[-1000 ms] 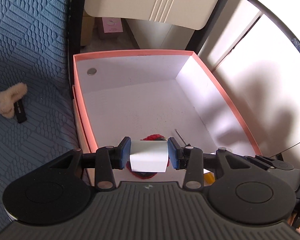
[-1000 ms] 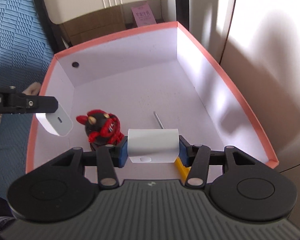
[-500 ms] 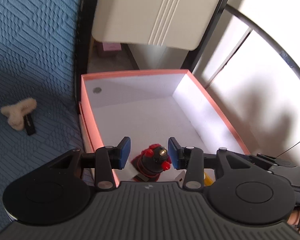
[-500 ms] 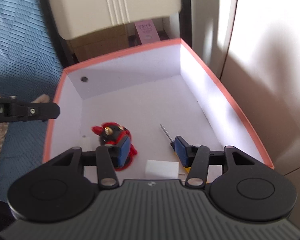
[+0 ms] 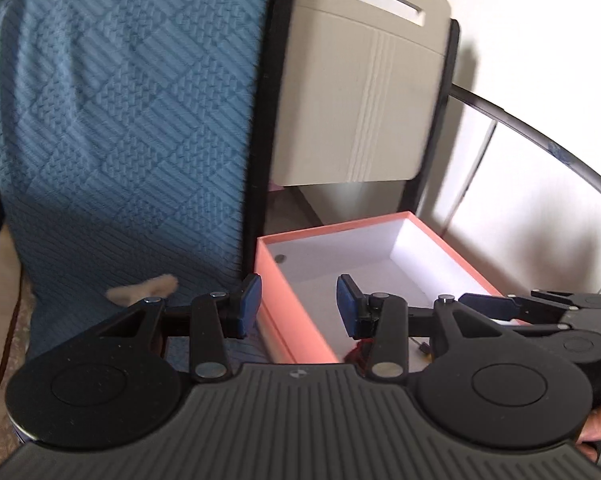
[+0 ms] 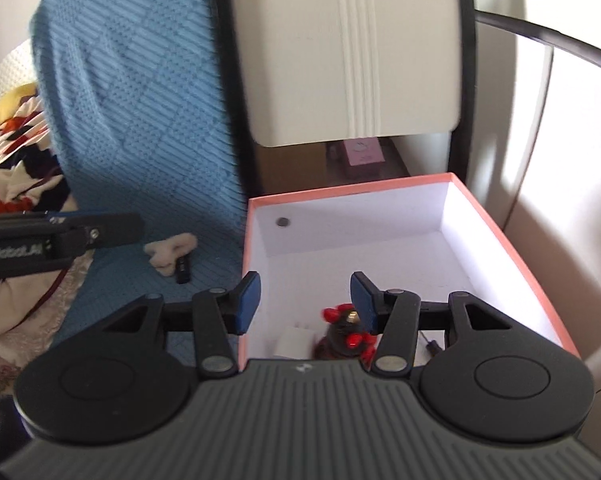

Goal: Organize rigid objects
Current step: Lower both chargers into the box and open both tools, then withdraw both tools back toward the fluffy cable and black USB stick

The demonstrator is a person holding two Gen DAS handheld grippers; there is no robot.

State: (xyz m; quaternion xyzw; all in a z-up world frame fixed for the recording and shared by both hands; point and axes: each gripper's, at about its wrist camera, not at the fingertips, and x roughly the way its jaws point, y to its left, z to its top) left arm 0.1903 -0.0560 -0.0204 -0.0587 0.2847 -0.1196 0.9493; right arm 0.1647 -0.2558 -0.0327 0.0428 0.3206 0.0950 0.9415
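An open pink-rimmed white box point(image 6: 512, 248) point(image 5: 296, 320) stands by a blue blanket. Inside, near its front, lie a white charger block point(image 6: 294, 342), a red-and-black horned figurine point(image 6: 346, 336) and a thin dark pin point(image 6: 430, 344). My right gripper point(image 6: 304, 300) is open and empty, raised above the box's front left corner. My left gripper point(image 5: 298, 304) is open and empty, over the box's left wall. In the left wrist view only a bit of the red figurine point(image 5: 358, 350) shows. The right gripper's fingers point(image 5: 540, 306) reach in from the right there.
A blue quilted blanket point(image 6: 140, 120) point(image 5: 120, 120) covers the surface to the left. On it lie a fluffy cream clip point(image 6: 168, 250) point(image 5: 144, 288) and a small black stick point(image 6: 183, 268). A beige chair back point(image 6: 348, 52) rises behind the box. A patterned cloth point(image 6: 12, 136) is far left.
Both grippers let go of their white blocks into the box, opened, then pulled back and rose. The views now tilt up toward the chair and blanket.
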